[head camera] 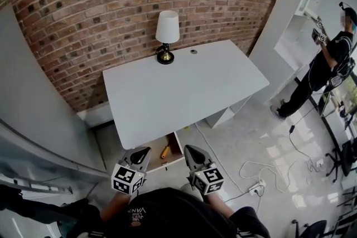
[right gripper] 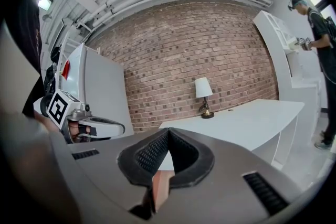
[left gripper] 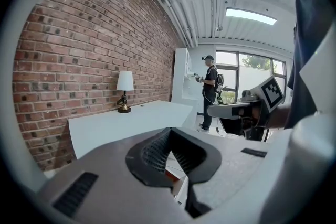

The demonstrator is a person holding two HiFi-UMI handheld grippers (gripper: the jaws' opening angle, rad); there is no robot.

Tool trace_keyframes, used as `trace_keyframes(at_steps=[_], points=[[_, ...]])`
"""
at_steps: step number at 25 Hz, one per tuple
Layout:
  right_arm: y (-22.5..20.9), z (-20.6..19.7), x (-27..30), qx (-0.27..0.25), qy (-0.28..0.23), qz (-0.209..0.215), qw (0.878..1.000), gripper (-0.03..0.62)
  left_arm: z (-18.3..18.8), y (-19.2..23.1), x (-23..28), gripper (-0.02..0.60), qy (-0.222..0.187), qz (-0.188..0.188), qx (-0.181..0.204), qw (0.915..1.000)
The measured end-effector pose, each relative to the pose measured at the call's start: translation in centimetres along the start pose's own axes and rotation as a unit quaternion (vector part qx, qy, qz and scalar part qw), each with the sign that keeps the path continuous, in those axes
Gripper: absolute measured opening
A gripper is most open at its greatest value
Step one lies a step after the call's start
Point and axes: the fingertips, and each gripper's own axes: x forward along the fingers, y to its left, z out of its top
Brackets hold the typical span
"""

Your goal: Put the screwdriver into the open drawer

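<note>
A screwdriver (head camera: 165, 151) with a yellow-orange handle lies inside the open drawer (head camera: 168, 164), which juts out under the front edge of the white desk (head camera: 184, 92). My left gripper (head camera: 140, 154) is held just left of the drawer, jaws shut and empty. On the drawer's right side my right gripper (head camera: 192, 153) is also shut with nothing in it. In the left gripper view the closed jaws (left gripper: 169, 130) point toward the desk, with the right gripper (left gripper: 247, 108) off to the side. The right gripper view shows its jaws (right gripper: 168, 131) closed, and the left gripper (right gripper: 79, 122) at the left.
A small lamp (head camera: 166, 36) stands at the desk's back edge against the brick wall. A grey cabinet (head camera: 33, 114) is at the left. A person (head camera: 329, 58) stands at a white shelf unit (head camera: 298, 8) on the right. Cables and a power strip (head camera: 254, 187) lie on the floor.
</note>
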Motion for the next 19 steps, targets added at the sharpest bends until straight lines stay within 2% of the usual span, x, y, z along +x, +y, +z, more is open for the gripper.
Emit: trace_keyframes(at_steps=[5,19], points=[[0.23,-0.15,0.24,0.002,0.0,-0.003,1.0,-0.005,-0.08,0.4,-0.24,0.006,-0.008,0.004,-0.012,0.9999],[0.06,-0.6,-0.19,0.005,0.0,-0.011,1.0,-0.005,-0.07,-0.43,-0.18,0.006,-0.02,-0.001,-0.015,0.9997]])
